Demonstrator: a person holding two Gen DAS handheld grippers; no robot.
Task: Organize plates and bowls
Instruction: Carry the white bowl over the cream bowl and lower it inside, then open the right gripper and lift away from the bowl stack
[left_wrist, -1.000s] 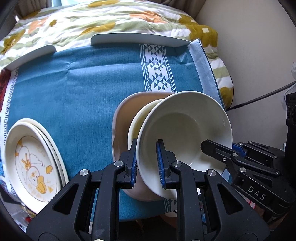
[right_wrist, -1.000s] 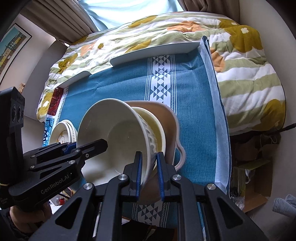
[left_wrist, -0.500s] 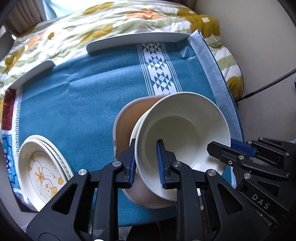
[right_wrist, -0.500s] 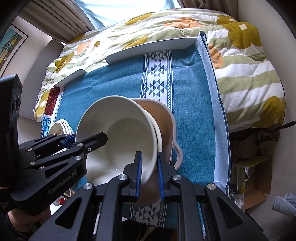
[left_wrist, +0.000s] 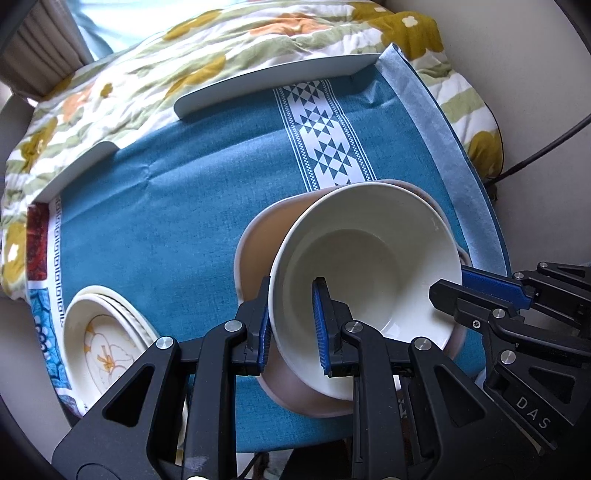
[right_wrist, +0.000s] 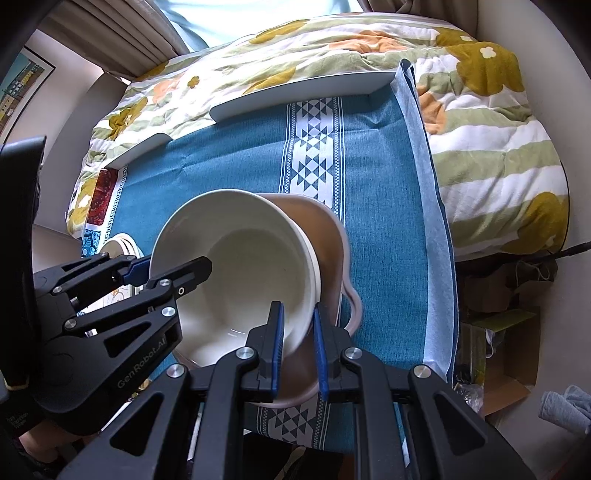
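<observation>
A cream bowl (left_wrist: 369, 266) (right_wrist: 251, 266) sits nested in a tan handled bowl (left_wrist: 266, 240) (right_wrist: 325, 236) on the blue tablecloth (left_wrist: 166, 221). A second cream rim shows just under it in the right wrist view. My left gripper (left_wrist: 292, 325) (right_wrist: 173, 267) is shut on the cream bowl's left rim, one pad inside and one outside. My right gripper (right_wrist: 298, 343) (left_wrist: 452, 286) is shut on the opposite rim of the nested bowls. A stack of cream plates (left_wrist: 103, 354) (right_wrist: 125, 247) with a duck drawing lies at the near left.
Two white curved boards (left_wrist: 277, 85) lie along the table's far edge, with a flowered quilt (left_wrist: 184, 74) behind them. A wall and a black cable (left_wrist: 546, 147) are on the right. A cardboard box (right_wrist: 509, 369) stands on the floor to the right.
The cream bowl stood tilted on edge above the stack; it has come down and now sits level in the tan bowl. My left gripper rolled with it. The right gripper stayed put.
</observation>
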